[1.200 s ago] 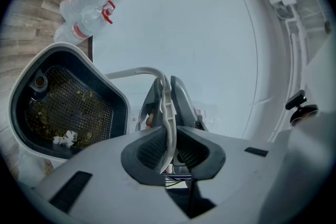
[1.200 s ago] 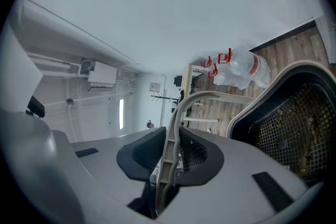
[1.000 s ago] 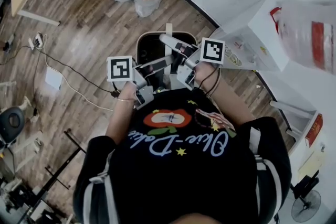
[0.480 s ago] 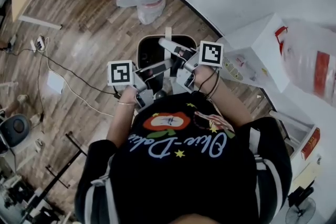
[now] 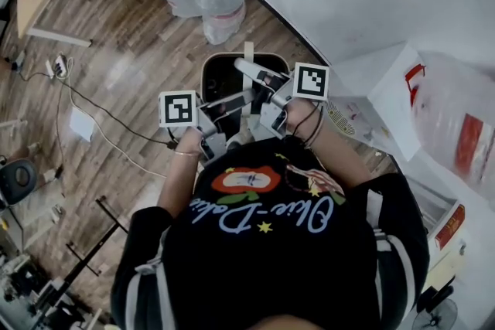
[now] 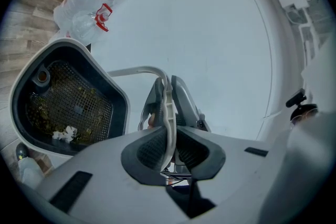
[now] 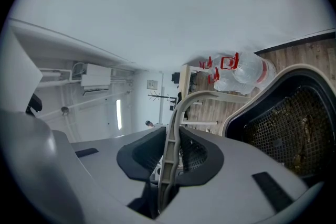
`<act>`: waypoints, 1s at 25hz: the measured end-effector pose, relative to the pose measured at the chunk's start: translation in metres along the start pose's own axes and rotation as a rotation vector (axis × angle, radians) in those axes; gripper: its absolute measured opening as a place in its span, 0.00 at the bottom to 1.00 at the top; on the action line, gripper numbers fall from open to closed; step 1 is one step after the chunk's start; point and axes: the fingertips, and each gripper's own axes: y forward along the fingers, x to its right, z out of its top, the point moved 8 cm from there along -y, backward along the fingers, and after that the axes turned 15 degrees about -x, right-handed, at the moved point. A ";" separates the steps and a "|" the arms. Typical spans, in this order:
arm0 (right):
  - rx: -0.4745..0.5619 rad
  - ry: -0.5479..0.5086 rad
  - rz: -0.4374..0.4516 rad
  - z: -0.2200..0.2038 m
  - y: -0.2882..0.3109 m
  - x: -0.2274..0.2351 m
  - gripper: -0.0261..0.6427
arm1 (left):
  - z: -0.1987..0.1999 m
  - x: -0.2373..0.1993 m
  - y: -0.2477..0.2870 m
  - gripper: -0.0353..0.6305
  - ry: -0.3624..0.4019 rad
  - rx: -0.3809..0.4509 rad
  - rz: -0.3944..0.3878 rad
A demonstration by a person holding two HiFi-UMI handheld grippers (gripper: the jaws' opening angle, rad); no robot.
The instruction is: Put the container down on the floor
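The dark container (image 5: 224, 77) seems to hang by its pale handle (image 6: 131, 70) over the wooden floor (image 5: 116, 81), near the wall. The left hand-held gripper (image 6: 169, 147) and right hand-held gripper (image 7: 170, 157) both clamp that handle. Lower both evenly, keeping it level.

Dark container (image 6: 119, 113), pale rim, mesh liner (image 6: 79, 94) holding greenish debris (image 6: 42, 120); pale handle (image 6: 134, 70) upright.

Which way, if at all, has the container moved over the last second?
Yes, slightly. In the head view the gap between the container and the water bottles on the floor has narrowed, so it has moved towards them.
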 end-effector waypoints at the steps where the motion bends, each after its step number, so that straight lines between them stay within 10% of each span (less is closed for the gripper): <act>1: 0.002 -0.002 0.000 0.000 0.000 -0.001 0.13 | 0.000 0.001 0.000 0.13 0.002 -0.002 0.001; 25: 0.138 -0.074 -0.057 0.000 -0.016 -0.061 0.13 | 0.010 0.049 -0.003 0.13 0.098 -0.130 -0.033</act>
